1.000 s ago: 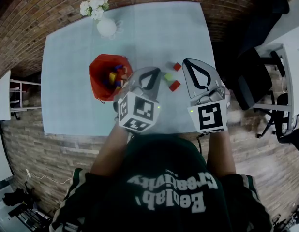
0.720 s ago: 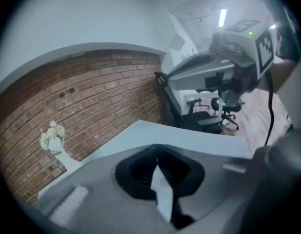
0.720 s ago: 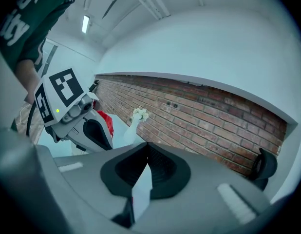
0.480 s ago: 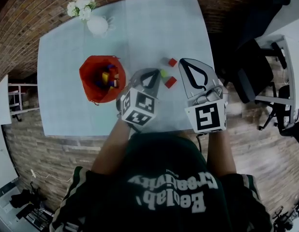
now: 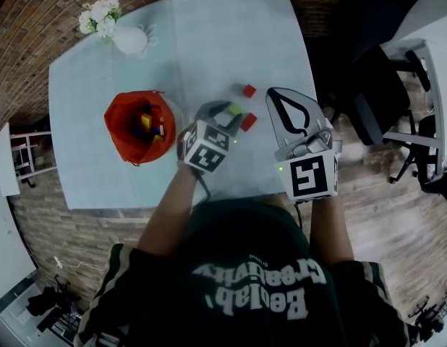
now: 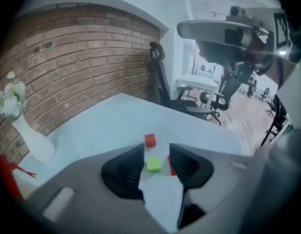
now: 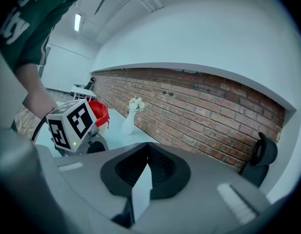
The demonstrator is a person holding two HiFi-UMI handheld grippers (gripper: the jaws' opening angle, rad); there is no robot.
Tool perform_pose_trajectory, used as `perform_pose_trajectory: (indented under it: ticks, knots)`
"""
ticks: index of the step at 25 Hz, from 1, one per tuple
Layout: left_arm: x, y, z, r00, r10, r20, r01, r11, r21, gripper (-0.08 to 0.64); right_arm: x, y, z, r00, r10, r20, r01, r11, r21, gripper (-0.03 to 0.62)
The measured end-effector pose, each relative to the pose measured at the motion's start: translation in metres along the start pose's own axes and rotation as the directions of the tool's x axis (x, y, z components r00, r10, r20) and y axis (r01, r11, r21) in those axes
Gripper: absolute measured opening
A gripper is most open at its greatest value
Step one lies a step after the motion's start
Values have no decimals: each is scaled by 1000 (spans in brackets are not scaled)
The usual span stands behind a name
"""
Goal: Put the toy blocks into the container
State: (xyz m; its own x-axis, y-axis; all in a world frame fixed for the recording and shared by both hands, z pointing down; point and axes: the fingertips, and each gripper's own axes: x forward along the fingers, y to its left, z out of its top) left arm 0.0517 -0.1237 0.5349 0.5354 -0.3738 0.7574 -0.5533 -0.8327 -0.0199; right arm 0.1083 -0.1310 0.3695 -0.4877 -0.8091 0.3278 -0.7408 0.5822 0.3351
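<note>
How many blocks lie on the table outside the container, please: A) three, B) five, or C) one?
A: a green block, a far red block and a near red block lie on the table, apart from the container.

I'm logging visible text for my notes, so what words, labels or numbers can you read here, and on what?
"Creativity", upside down in the head view, on the person's dark green shirt.
"Boolab", below it in the picture, on the shirt; spelling uncertain.
Smaller line above both: too small to read.
Left marker cube and right marker cube: square patterns only, no letters.
</note>
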Motion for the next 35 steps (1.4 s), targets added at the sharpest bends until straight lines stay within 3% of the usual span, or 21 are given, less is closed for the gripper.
perform_pose_trajectory:
  ticks: [7, 21, 35]
  knots:
    - [41, 7, -25, 993, -47, -112, 45, 999, -25, 216, 2, -6, -20, 1000, 0, -30, 1, 1000, 23, 6]
    - [95, 7, -63, 967, -97, -235, 87, 995, -55, 216, 5, -21, -52, 997, -11, -75, 15, 998, 65, 6]
    - [99, 19, -67, 974, -64, -216, 48, 996, -75, 147, 18, -17, -51, 998, 18, -68, -13, 998, 68, 6]
